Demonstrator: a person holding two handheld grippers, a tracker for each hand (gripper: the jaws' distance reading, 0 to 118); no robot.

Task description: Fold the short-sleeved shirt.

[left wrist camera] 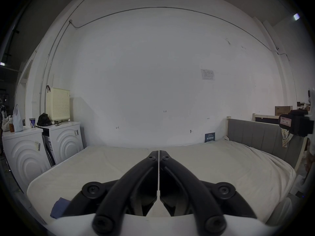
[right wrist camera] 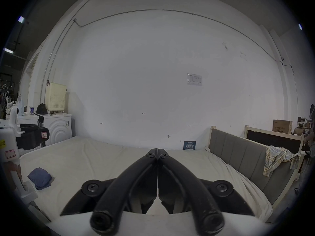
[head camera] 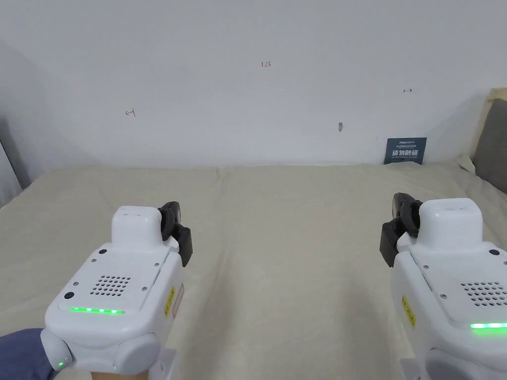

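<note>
Two tools are hovering over the bed point(head camera: 277, 237), well apart: left tool point(left wrist camera: 158, 152) w/ jaws pressed together, right tool point(right wrist camera: 157, 150) likewise, both gripping nothing. Blue shirt point(right wrist camera: 40, 177) is lying bunched at near-left edge of bed, beside left tool; long axis & facing can't be told.

A: Far side of the bed point(head camera: 277, 237)?
B: White wall point(head camera: 247, 74); a dark sign point(head camera: 405, 150) leans on it.

A: Left of the bed?
B: Two washers point(left wrist camera: 64, 141); a cream basket point(left wrist camera: 58, 106) stands on one.

A: Right?
B: Grey headboard point(right wrist camera: 238, 158), a plaid cloth point(right wrist camera: 276, 159) draped over it; a box point(right wrist camera: 282, 129) beyond.
</note>
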